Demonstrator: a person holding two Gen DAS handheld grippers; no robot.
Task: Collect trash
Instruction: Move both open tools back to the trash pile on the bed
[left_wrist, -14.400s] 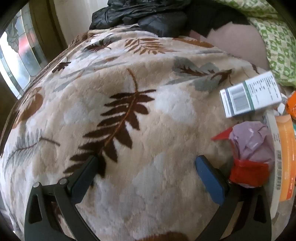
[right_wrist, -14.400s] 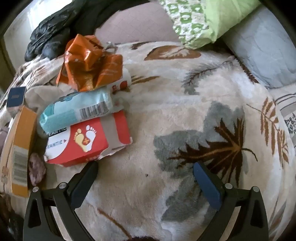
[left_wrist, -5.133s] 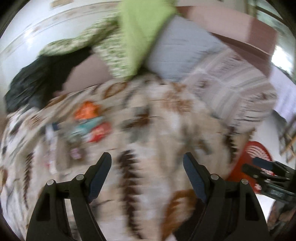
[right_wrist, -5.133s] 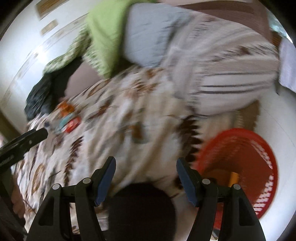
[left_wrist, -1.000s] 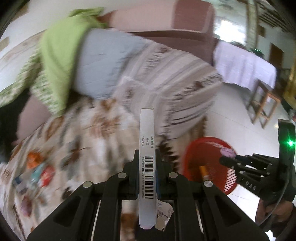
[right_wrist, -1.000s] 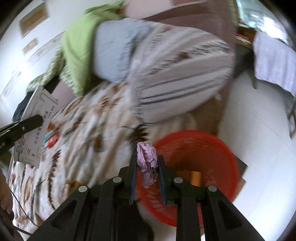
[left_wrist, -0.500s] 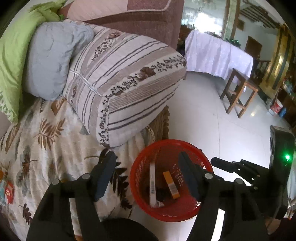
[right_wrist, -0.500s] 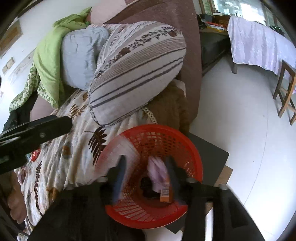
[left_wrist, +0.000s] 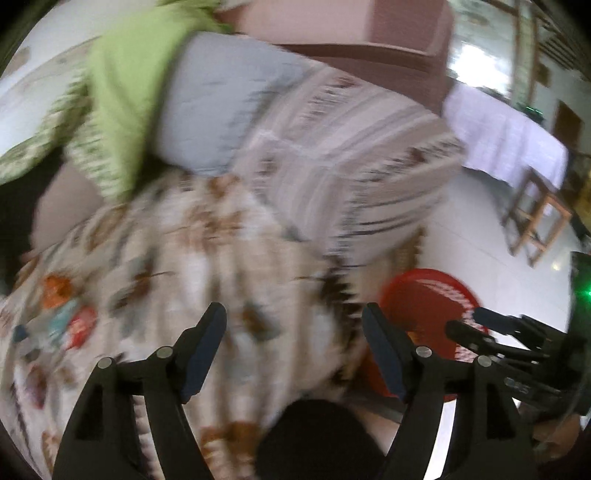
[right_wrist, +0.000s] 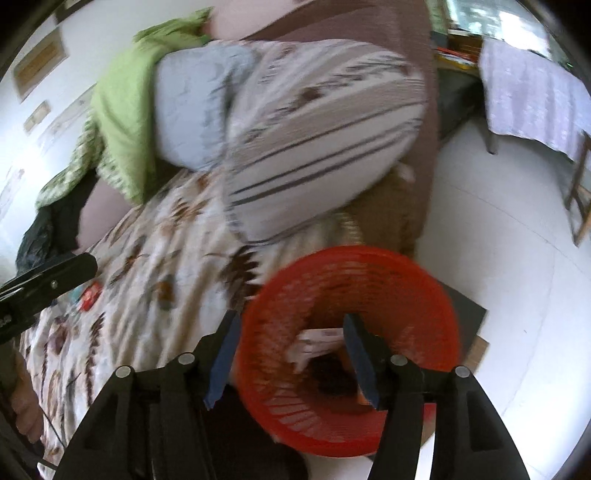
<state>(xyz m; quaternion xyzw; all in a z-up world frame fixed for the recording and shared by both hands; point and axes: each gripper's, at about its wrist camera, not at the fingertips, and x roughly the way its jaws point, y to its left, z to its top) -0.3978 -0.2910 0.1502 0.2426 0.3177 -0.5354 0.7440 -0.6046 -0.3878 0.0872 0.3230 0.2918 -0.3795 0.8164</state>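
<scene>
So both loads are down and both pairs of tongs are empty. The right tongs (right_wrist: 291, 354) hang right over the red basket (right_wrist: 417, 295) on the floor at the bed's edge, jaws having just been opening, now apart with nothing between the pads. Through that gap a pale bit of trash (right_wrist: 314, 343) lies at the basket's bottom beside something dark; the blur hides what else is in there.

The left tongs (left_wrist: 295, 350) have just been opening too and stand wide, nothing in them. They point across the leaf-print blanket (left_wrist: 221, 258) on the bed, with the basket (left_wrist: 424, 295) off to their right and the other tongs' black fingers (left_wrist: 480, 332) reaching in over its rim. That view is badly smeared, so fine detail is lost.

I'd call this the tail of a drop-off: the release is done and the trip back for more has not started. There is more to fetch. Far up the blanket sits the remaining litter (left_wrist: 66, 317), a cluster of orange, teal and red wrappers; the right view catches the red wrapper (right_wrist: 90, 293) just under the left tongs' finger. It lies well apart from the basket, near the striped pillow's (right_wrist: 325, 147) opposite end of the bed.

Next, as I judge it, both hands swing back over the blanket, keep the jaws spread, come down on a wrapper each and close. Crinkly packets on soft plush could slip or snag the pile, so a low, square approach looks wise.
</scene>
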